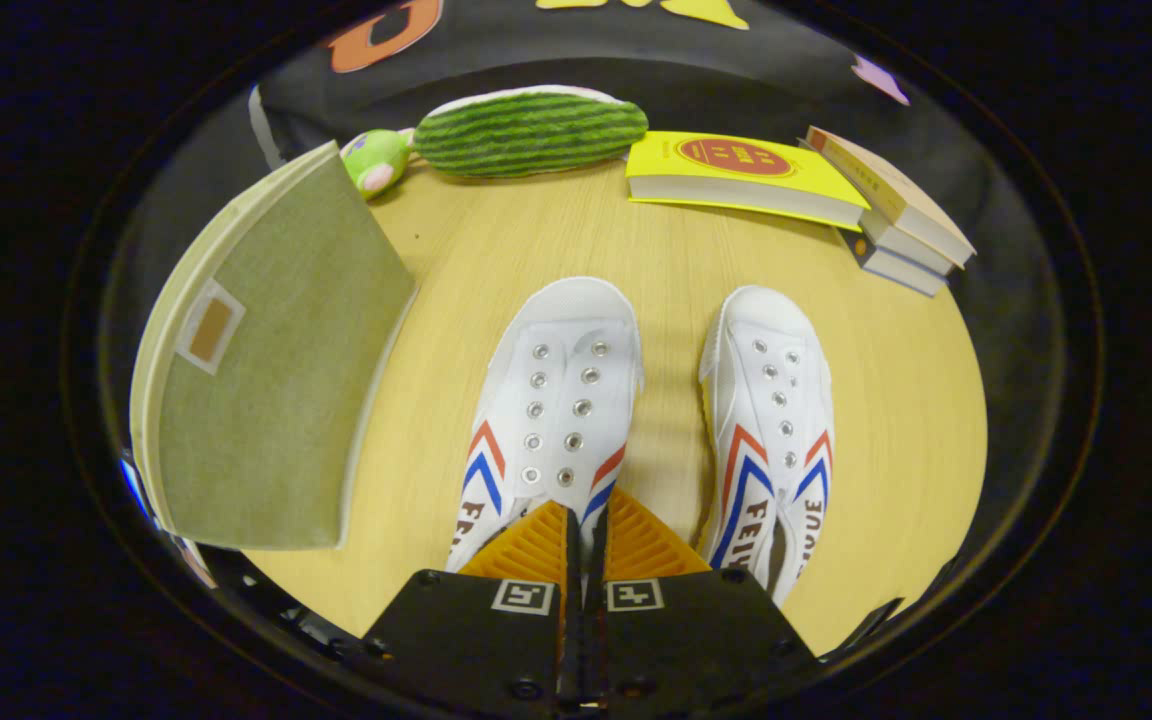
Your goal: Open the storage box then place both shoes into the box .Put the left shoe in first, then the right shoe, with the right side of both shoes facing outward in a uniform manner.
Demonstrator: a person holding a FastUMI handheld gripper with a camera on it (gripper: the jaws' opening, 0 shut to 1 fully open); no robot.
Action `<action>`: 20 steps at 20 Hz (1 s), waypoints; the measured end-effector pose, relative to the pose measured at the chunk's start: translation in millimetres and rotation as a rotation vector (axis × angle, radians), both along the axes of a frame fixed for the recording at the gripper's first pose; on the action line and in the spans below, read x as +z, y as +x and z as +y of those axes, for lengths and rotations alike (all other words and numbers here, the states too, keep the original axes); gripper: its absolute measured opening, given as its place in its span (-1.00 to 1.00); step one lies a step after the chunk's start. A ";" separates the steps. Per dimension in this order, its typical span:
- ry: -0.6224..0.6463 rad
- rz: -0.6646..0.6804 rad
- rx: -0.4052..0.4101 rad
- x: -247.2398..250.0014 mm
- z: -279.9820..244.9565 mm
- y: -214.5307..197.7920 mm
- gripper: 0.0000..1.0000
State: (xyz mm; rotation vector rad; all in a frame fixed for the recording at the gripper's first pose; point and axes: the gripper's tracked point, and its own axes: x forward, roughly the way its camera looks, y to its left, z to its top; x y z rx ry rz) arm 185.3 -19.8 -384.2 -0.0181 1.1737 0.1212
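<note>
The fingers (586, 520) are pinched almost together on the heel edge of the white canvas sneaker with red and blue chevrons (556, 400), the one on the left of the pair. Looks like both are pressing a thin bit of its collar. The matching second white sneaker (771, 420) sits just beside it on the pale wooden worktop (656, 250).

The olive-green fabric storage box (276, 370) is off to the left, lid flap tilted up, so I'd say it's already open.

Tips for this step: that's a skinny grip, so lift slowly and keep the shoe level. Swing it left over the box rim, and sort out which side faces outward before lowering.
</note>
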 end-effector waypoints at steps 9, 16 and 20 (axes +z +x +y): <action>0.380 -0.021 -0.206 45.9 22.2 7.3 -0.89; 0.436 -0.140 -0.177 128.3 45.6 2.4 -0.89; 0.445 -0.205 -0.185 176.0 66.6 -4.5 -0.89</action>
